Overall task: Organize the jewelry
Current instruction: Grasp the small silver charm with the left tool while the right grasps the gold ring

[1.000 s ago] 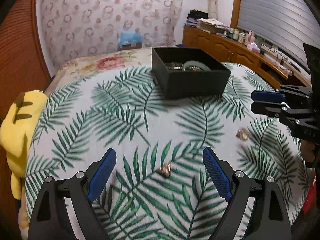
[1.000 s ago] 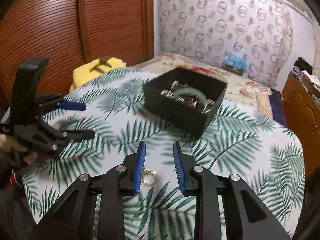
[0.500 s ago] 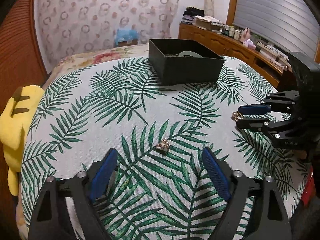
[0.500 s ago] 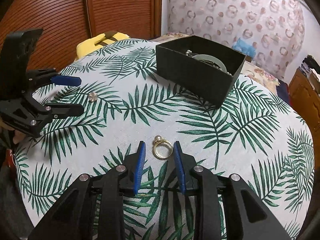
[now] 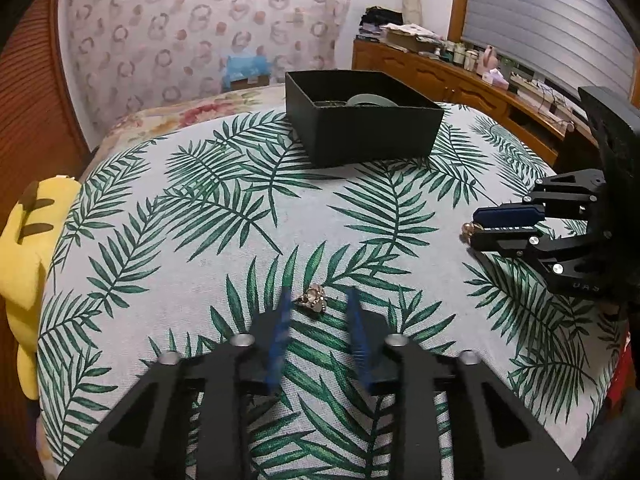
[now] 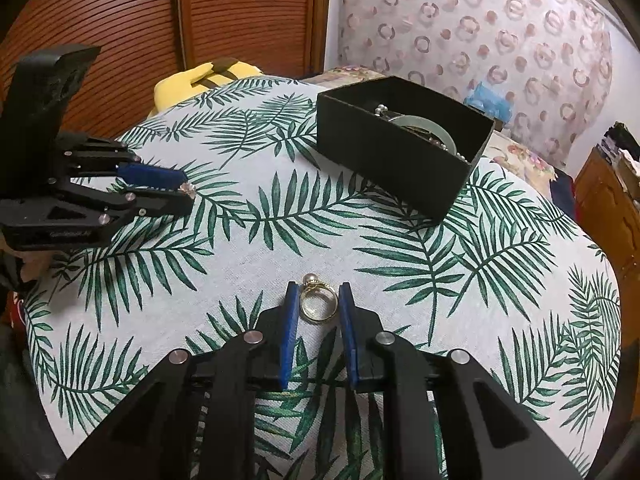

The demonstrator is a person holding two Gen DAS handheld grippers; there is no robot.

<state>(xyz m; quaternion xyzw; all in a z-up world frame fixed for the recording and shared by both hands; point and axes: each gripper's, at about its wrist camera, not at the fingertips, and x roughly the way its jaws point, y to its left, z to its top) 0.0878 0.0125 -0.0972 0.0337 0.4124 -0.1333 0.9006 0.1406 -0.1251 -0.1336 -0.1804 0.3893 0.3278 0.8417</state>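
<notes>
A small gold and pearl ornament [image 5: 314,299] lies on the palm-leaf cloth between the tips of my left gripper [image 5: 319,306]. Its jaws are closing, the blue pads [image 5: 282,320] are blurred, and a gap still shows on each side of the ornament. From the right wrist view this left gripper [image 6: 186,189] sits at the far left. A gold ring with a pearl [image 6: 318,300] lies flat between the pads of my right gripper [image 6: 319,300], which are closing and touch its sides. The left wrist view has the right gripper [image 5: 474,226] at the right. A black open box [image 5: 360,136] [image 6: 384,160] holds a pale green bangle [image 6: 424,126].
The table's cloth [image 5: 192,216] drops away at the near and side edges. A yellow plush toy [image 5: 24,248] [image 6: 208,76] lies past the left edge. A wooden sideboard [image 5: 440,76] with clutter runs along the right wall, and slatted wooden doors [image 6: 220,12] stand behind the table.
My left jaws have swung in from wide apart to a narrow gap around the ornament. My right gripper has sunk over the gold ring and its pads have closed in to the ring's sides.
</notes>
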